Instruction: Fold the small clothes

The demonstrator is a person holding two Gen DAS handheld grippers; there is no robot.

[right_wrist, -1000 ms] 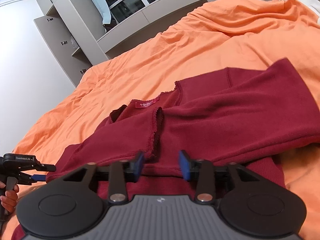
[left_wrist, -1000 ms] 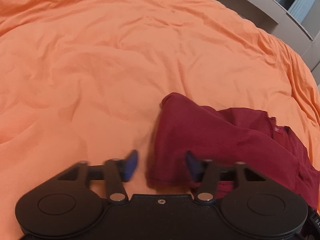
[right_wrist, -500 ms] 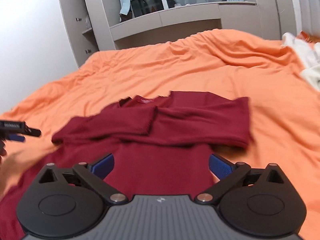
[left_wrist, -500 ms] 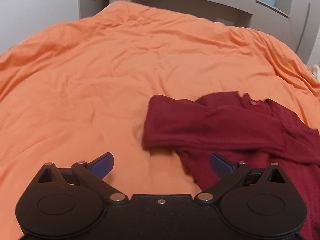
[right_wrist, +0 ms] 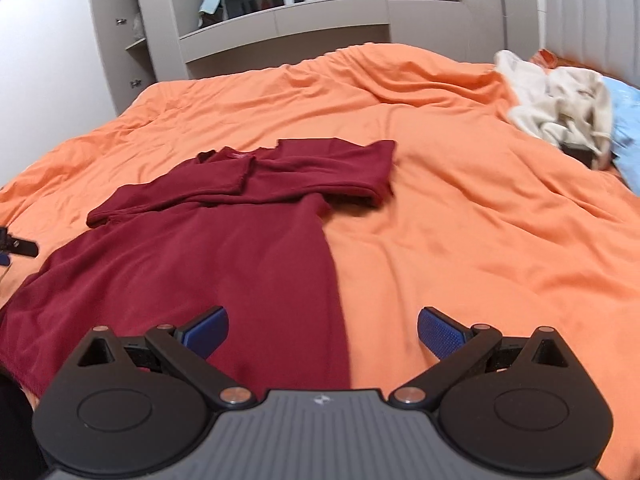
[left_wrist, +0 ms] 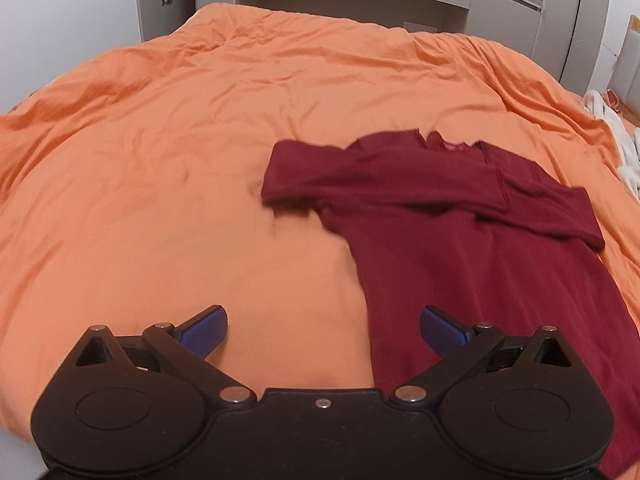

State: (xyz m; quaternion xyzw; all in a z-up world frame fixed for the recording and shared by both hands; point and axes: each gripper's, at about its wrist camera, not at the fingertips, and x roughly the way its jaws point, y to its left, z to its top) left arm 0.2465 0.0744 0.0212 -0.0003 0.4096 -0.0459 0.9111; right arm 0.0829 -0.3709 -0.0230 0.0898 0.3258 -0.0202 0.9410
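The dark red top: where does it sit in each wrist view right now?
Left wrist: dark red top right of centre, sleeves folded across its chest.
Right wrist: dark red top left of centre, running down to the bottom edge.
Shared landmark: the pink neck label at the collar.

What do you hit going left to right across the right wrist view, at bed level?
Left gripper tip at the frame edge → dark red top → bare orange bedcover → cream clothes pile → light blue fabric at the right edge.
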